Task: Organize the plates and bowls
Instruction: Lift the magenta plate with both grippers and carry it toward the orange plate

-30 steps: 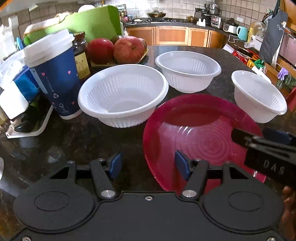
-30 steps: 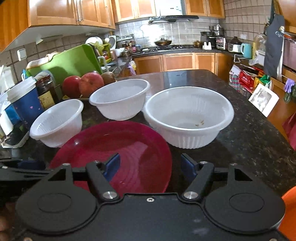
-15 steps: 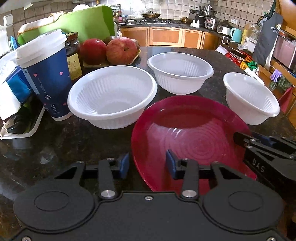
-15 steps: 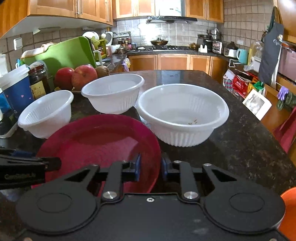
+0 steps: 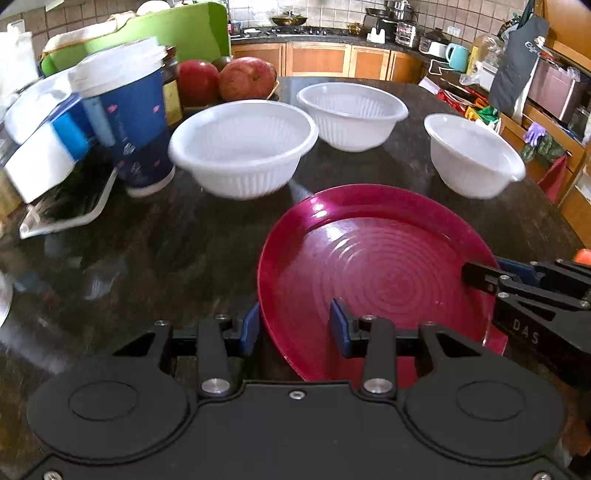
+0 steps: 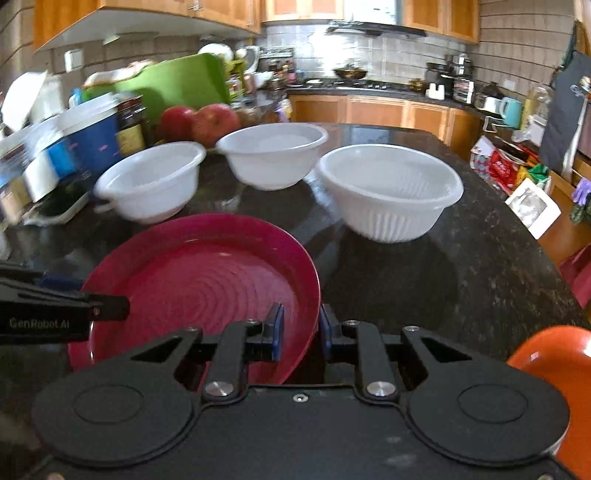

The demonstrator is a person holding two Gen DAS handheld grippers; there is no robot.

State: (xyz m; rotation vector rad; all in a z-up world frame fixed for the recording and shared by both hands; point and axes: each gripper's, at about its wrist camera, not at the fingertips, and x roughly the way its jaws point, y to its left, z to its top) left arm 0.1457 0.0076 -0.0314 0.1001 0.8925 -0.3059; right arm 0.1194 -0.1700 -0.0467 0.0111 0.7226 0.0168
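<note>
A red plate [image 5: 376,258] is held tilted above the dark counter. My left gripper [image 5: 293,326] has its jaws on either side of the plate's near left rim, with a gap between the pads. My right gripper [image 6: 301,330] is shut on the plate's [image 6: 207,273] right rim; it shows as a black arm in the left wrist view [image 5: 532,295]. Three white ribbed bowls stand behind: a large one [image 5: 242,146], a middle one [image 5: 351,110] and a small one [image 5: 472,155]. In the right wrist view they are the large [image 6: 388,188], middle [image 6: 271,153] and small [image 6: 151,181].
A blue paper cup [image 5: 125,110], a jar and clutter stand at the left. Red apples [image 5: 245,77] lie on a tray behind the bowls, with a green board [image 5: 177,33] beyond. An orange dish [image 6: 554,365] sits at the near right. The counter edge [image 6: 524,236] runs along the right.
My right gripper closed on the plate's rim and the plate lifted off the counter, tilting. My left gripper narrowed around the left rim. Both views rose and pulled back from the bowls.
</note>
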